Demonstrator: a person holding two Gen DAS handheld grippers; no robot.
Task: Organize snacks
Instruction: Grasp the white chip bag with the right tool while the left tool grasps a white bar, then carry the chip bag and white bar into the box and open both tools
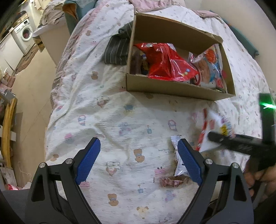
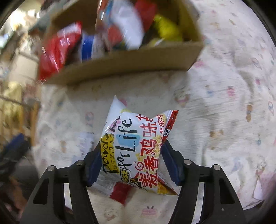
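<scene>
Pickup was under way: right gripper (image 2: 131, 160) pinched the white printed snack packet (image 2: 136, 146), next due for the open cardboard box (image 2: 131, 60); left gripper (image 1: 139, 158) hung spread and empty.

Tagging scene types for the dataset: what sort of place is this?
Likely a bedroom in a lived-in home, the work surface being a bed. The cartoon-print sheet covers a soft, rumpled surface holding the cardboard box of snacks, crumpled clothes lie at the far end, and a washing machine stands beyond.
</scene>
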